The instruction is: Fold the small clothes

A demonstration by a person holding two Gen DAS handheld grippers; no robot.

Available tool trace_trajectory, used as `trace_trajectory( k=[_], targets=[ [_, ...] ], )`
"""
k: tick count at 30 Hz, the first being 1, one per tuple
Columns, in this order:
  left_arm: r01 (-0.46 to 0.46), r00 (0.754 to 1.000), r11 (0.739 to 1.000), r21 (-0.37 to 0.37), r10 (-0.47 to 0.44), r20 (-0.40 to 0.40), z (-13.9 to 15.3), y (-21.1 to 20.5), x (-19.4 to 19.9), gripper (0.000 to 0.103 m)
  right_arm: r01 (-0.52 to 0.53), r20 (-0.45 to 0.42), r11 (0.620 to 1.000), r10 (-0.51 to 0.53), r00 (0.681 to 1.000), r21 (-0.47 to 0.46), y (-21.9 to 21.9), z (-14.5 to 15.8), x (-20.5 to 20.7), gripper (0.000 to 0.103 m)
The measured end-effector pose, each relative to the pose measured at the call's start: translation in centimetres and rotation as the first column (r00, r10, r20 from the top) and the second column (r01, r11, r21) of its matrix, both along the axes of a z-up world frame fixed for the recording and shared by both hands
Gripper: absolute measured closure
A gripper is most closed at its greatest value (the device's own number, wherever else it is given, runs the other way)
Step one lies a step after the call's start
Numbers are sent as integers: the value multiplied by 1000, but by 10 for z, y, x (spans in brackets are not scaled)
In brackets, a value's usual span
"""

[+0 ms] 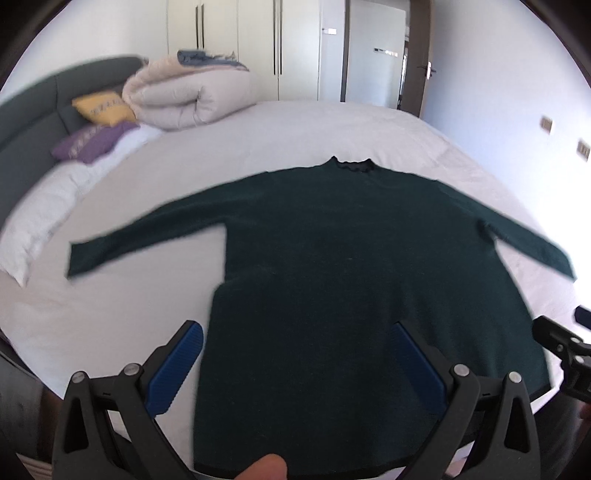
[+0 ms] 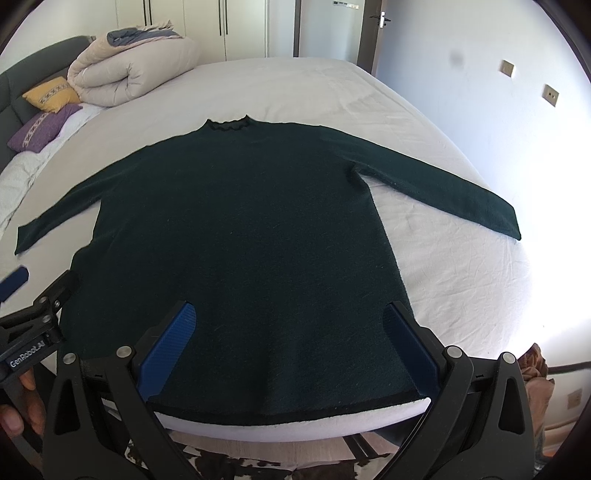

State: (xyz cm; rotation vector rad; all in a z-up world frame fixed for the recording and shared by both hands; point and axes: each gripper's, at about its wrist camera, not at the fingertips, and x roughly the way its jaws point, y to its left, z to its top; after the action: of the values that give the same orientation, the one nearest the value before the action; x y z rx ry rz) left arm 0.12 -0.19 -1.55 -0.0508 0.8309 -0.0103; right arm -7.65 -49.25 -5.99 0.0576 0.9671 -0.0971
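Note:
A dark green long-sleeved sweater [image 1: 351,258] lies flat on the white bed [image 1: 258,147], collar away from me, both sleeves spread out to the sides. It also shows in the right wrist view [image 2: 243,221], hem at the bed's near edge. My left gripper [image 1: 299,343] is open and empty, above the hem's left part. My right gripper [image 2: 291,321] is open and empty, above the hem's right part. The left gripper shows in the right wrist view [image 2: 33,302] at the far left. The right gripper's frame shows at the right edge of the left wrist view [image 1: 565,350].
A rolled beige duvet [image 2: 129,62] lies at the bed's far left, with a yellow cushion [image 2: 51,94] and a purple cushion [image 2: 40,127] by the dark headboard [image 2: 22,81]. Wardrobe doors [image 2: 207,26] and a door stand behind. A cowhide rug [image 2: 240,461] lies on the floor below.

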Motion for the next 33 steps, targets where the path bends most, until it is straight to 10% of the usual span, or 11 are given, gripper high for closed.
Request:
trace_trajectory(
  k=[6,11,16,22,25,33],
  targets=[
    [84,993,989,-123,-94,-74,-9,0,14,0,42,96,986,-58,994,160,-63,15,6,0],
    [42,999,991,-126,-40,18,-1,-1,22,0,163,159,916,-234,959,366,-174,14,13,0],
    [-31,994,977,-212,8,-108,-13,6,44,0,393,65,629,-578,814,670,-327,-36,6,0],
    [-48,996,959,-278,26,-83,-5,9,69,0,468,-114,310,-724,680,828,-435,-109,9,9],
    [-20,997,954,-299,-5,-81,0,1,80,0,475,-168,225,-739,652,851,-459,-134,20,20],
    [77,991,934,-349,-110,-77,2,-30,107,0,442,-171,158,-768,617,883,-484,-151,58,44]
  ],
)
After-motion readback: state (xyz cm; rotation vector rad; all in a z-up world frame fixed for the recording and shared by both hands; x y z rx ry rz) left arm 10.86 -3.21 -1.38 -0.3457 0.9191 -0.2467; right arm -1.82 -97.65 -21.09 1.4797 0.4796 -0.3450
